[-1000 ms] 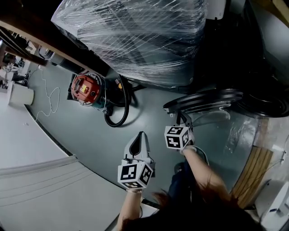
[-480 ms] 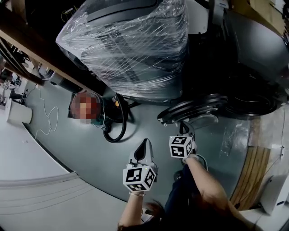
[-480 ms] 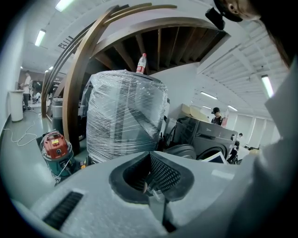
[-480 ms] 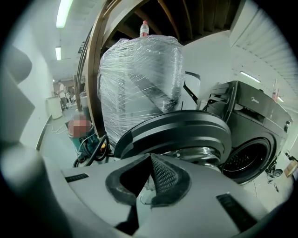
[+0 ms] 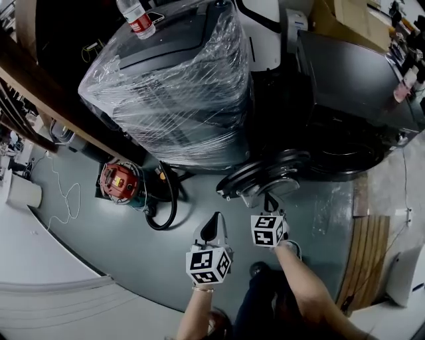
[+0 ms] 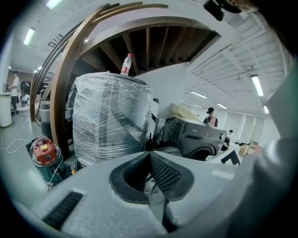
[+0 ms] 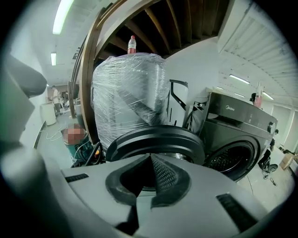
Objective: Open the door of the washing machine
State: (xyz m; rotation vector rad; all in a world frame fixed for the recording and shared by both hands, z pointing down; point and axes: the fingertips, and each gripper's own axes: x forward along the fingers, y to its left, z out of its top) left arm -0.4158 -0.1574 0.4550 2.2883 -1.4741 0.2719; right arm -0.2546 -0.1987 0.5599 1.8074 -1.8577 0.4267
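- Since the earlier frame, the head view has shifted. The top of the wrapped appliance (image 5: pixel 179 93) and a bottle (image 5: pixel 136 16) standing on it have come into sight, and the door (image 5: pixel 265 174) has stayed swung open.
- The right gripper (image 5: pixel 269 199) is seen with its jaws together and nothing between them.
- The left gripper (image 5: pixel 212 222), just to its left, is likewise closed and empty.
- The door is found just ahead of the right gripper; contact cannot be judged.
- The washing machine (image 5: pixel 345 99) is placed beyond the door and to the right, with its drum opening (image 7: pixel 230 158) exposed.
- A red vacuum (image 5: pixel 119 182) is set ahead-left of the left gripper.
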